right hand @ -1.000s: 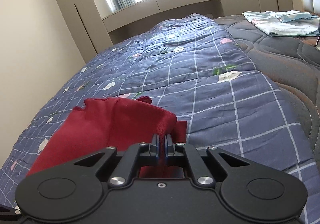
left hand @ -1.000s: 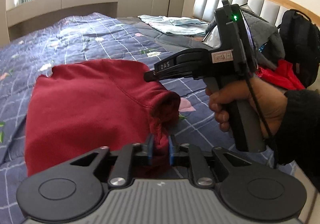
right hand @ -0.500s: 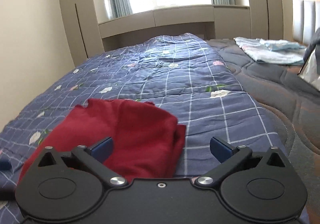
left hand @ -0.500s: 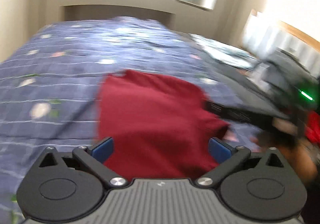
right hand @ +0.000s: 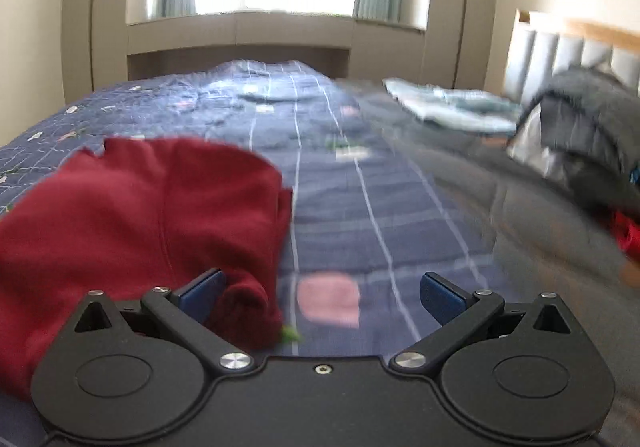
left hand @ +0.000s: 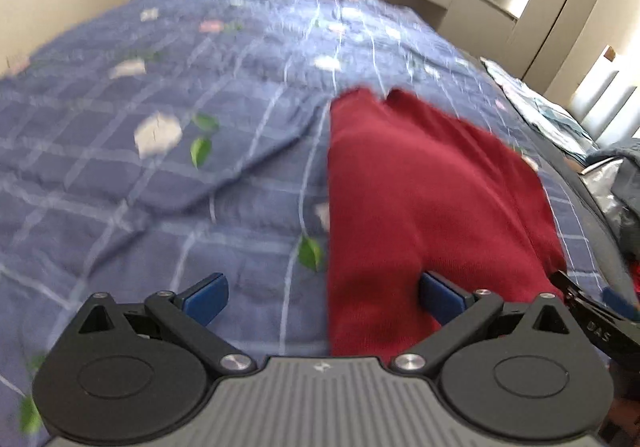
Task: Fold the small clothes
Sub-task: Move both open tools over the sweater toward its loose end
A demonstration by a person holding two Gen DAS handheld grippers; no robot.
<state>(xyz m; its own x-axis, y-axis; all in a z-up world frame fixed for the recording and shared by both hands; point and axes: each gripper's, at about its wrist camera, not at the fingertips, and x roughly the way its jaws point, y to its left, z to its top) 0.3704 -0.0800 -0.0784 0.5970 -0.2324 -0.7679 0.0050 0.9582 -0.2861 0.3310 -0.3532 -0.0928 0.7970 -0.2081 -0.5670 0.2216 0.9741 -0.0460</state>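
A dark red garment (left hand: 420, 199) lies folded on the blue checked bedspread (left hand: 160, 167). My left gripper (left hand: 324, 295) is open and empty, just above the garment's near left edge. In the right wrist view the red garment (right hand: 140, 215) lies at the left. My right gripper (right hand: 322, 297) is open and empty, over the bedspread (right hand: 360, 207) by the garment's near right corner. The tip of the right gripper (left hand: 592, 323) shows at the lower right of the left wrist view. Both views are blurred.
Light blue folded clothes (right hand: 452, 107) lie further up the bed. A dark grey jacket (right hand: 580, 127) and something red (right hand: 628, 235) sit at the right by the padded headboard (right hand: 568, 47). A grey quilt (right hand: 520, 227) covers the bed's right side.
Both grippers were shut on the red garment a second ago. They have opened and let it go. The garment now lies on the bed, and both grippers have swung and pulled back.
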